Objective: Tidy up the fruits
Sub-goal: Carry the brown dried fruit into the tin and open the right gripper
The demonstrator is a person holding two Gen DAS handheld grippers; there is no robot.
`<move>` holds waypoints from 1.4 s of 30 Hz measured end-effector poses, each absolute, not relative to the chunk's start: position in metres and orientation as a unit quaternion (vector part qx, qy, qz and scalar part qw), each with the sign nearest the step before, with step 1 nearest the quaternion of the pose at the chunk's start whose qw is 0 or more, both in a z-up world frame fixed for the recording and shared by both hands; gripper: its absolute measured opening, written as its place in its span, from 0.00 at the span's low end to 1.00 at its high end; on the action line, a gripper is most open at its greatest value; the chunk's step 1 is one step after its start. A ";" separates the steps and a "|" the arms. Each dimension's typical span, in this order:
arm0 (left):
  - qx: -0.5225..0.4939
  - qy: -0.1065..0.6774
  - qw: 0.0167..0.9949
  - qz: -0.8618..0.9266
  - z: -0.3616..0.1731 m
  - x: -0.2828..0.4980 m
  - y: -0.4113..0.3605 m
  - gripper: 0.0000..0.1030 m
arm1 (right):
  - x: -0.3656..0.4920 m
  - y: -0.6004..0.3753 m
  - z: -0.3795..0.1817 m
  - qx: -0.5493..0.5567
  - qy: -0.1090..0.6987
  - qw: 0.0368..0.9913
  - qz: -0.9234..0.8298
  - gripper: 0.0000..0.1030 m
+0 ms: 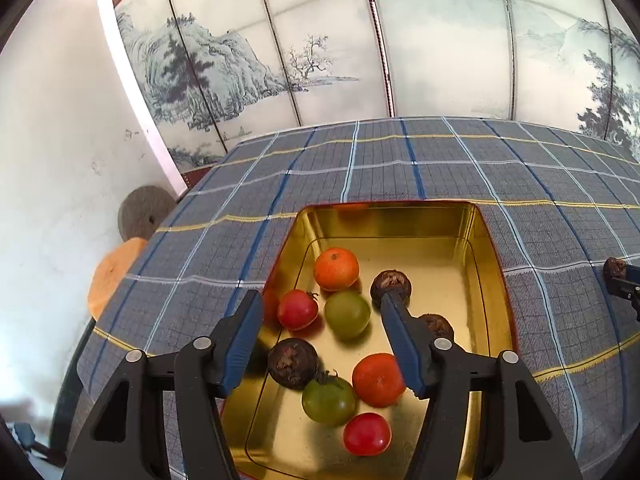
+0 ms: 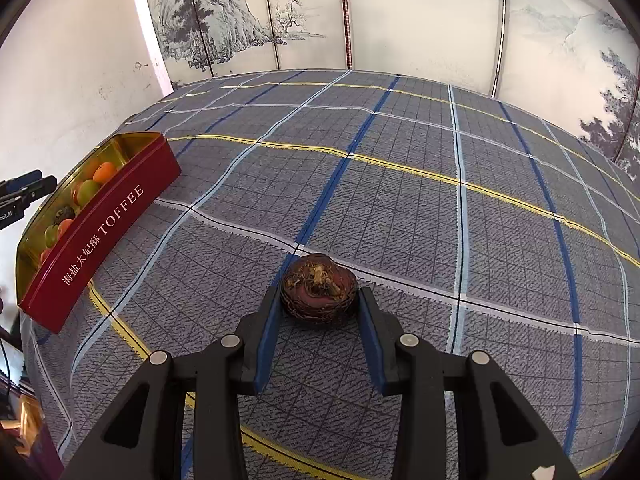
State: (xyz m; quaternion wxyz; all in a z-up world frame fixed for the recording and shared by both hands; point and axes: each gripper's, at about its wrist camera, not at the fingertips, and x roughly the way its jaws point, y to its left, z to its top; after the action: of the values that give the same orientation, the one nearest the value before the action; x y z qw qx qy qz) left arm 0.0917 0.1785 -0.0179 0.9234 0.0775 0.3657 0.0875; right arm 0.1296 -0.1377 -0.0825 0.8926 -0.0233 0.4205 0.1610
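Tin [image 1: 486,248]: gold inside, red outside w/ white lettering. Inside it: 2 orange fruits [image 1: 336,269], 2 red tomatoes [image 1: 297,309], 2 green tomatoes [image 1: 347,314], dark brown bulbs [image 1: 293,363]. Lower centre of right wrist view: brown water chestnut [image 2: 319,288], reddish w/ tan fibres. Tabletop [image 2: 400,208] cloth: grey-blue plaid w/ blue, white, yellow & thin black lines. Both tongs [image 1: 322,322] black w/ blue pads. Screen [image 1: 320,40] across top: pale panels w/ grey-blue ink landscape, red trim. Wall [image 1: 60,120] at left: white.
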 end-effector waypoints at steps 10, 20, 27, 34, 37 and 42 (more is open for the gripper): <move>0.054 0.374 0.921 0.091 -0.010 0.082 0.179 0.62 | 0.129 -0.135 -0.085 -0.030 0.419 0.892 0.170 0.34; 0.026 0.367 0.925 0.092 0.002 0.047 0.187 0.65 | 0.092 -0.101 -0.047 -0.013 0.379 0.896 0.229 0.34; 0.016 0.344 0.935 0.089 0.020 0.013 0.187 0.65 | 0.050 -0.033 0.001 -0.037 0.326 0.890 0.317 0.34; 0.011 0.283 0.954 0.099 0.055 -0.029 0.193 0.84 | 0.031 0.011 0.024 -0.062 0.299 0.885 0.351 0.34; 0.009 0.237 0.965 0.110 0.074 -0.052 0.196 0.94 | 0.032 0.023 0.031 -0.062 0.294 0.883 0.361 0.34; 0.022 0.168 0.977 0.130 0.103 -0.087 0.199 1.00 | 0.038 0.038 0.034 -0.058 0.294 0.881 0.366 0.35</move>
State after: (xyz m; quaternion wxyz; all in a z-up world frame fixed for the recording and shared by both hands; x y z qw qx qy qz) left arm -0.0867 0.1986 0.1035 0.9768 0.0216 0.1683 0.1304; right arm 0.0380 0.0378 0.0338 0.8811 -0.0580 0.2943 0.3656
